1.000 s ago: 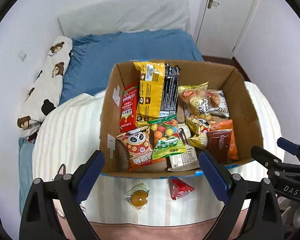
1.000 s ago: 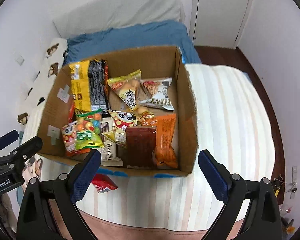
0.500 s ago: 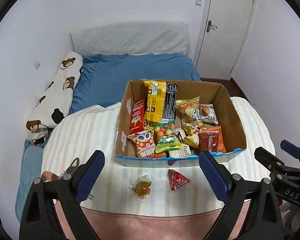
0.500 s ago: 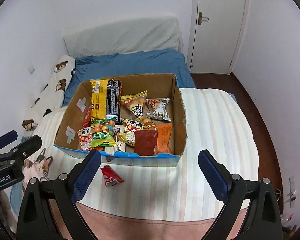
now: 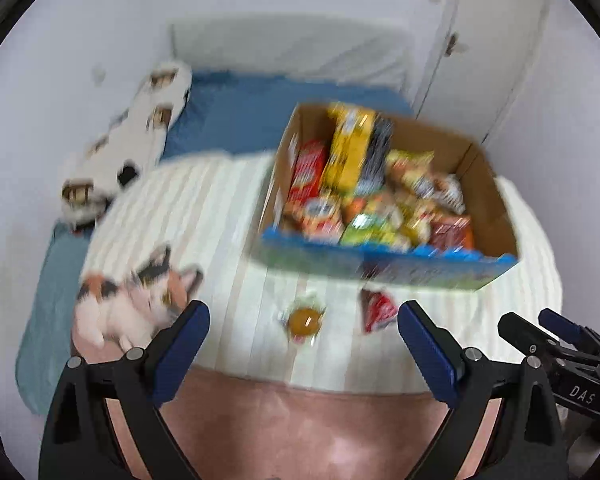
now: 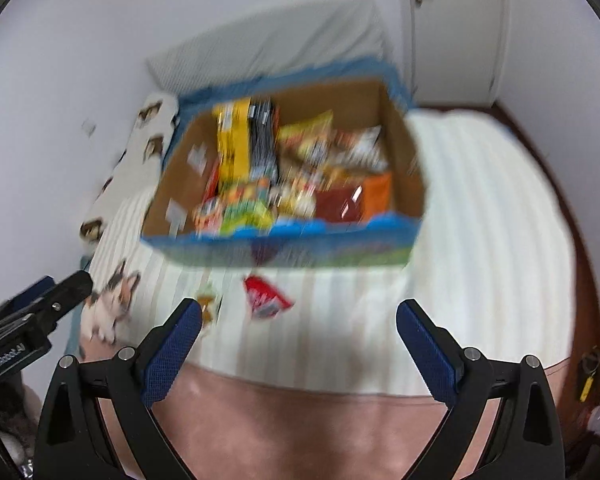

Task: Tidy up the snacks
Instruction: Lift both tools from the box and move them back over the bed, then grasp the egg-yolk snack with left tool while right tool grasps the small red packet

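a: where do things stand?

b: both views are smeared, so roughly: the cardboard box [image 5: 384, 196] looks full, with a red packet [image 5: 376, 310] and an orange jelly cup [image 5: 303, 320] loose on the striped blanket [image 5: 204, 216] just before it.

a: grippers?

b: left gripper [image 5: 302, 346] and right gripper [image 6: 298, 338] both gape wide, holding nothing. next, probably, lower onto a loose snack and box it.

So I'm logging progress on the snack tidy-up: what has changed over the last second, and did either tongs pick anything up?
Both tongs, left and right, pulled back from the cardboard box, so it looks smaller and the red packet and round orange snack on the striped blanket are in fuller view. Nothing was grasped or released. Both tongs stay open and empty; box and loose snacks lie where they were.
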A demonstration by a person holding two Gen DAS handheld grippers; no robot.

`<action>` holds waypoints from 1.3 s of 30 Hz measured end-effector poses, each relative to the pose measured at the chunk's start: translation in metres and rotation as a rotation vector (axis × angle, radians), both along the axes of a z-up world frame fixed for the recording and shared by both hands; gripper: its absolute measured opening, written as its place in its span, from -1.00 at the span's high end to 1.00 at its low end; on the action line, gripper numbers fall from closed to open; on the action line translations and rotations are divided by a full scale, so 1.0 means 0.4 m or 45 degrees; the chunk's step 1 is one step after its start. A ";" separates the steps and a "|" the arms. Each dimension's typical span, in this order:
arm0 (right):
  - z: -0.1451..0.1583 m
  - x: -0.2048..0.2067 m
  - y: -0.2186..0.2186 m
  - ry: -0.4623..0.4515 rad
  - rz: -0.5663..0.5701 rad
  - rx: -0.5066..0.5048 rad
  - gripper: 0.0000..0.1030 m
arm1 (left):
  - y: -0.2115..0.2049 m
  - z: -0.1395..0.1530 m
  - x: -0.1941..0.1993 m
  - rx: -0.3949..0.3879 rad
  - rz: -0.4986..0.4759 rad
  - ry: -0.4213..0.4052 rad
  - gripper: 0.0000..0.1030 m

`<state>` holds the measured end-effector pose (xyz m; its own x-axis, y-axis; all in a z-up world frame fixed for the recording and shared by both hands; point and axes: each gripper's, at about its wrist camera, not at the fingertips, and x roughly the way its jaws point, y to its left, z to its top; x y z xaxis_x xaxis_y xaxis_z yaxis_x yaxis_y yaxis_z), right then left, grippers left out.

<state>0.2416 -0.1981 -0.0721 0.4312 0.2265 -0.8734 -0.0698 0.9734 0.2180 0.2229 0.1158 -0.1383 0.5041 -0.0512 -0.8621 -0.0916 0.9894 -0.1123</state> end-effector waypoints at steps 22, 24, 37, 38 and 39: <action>-0.390 0.202 0.190 0.196 0.146 0.016 0.22 | 0.005 -0.365 0.113 0.025 -0.101 0.398 -0.87; -0.384 0.185 0.167 0.205 0.131 0.019 0.22 | -0.024 -0.376 0.129 0.035 -0.172 0.409 -0.87; -0.379 0.068 0.069 0.274 0.038 0.039 0.22 | -0.091 -0.454 0.127 -0.013 -0.341 0.510 0.04; -0.377 0.051 0.070 0.278 0.045 0.045 0.22 | -0.086 -0.456 0.103 -0.016 -0.333 0.510 0.04; -0.378 0.038 0.073 0.286 0.051 0.049 0.22 | -0.081 -0.459 0.077 -0.019 -0.326 0.514 0.04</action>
<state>0.2566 -0.1690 -0.2231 0.2168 0.2746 -0.9368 -0.0538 0.9615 0.2694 0.2538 0.0833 -0.3218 0.0984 -0.1437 -0.9847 0.1154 0.9845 -0.1321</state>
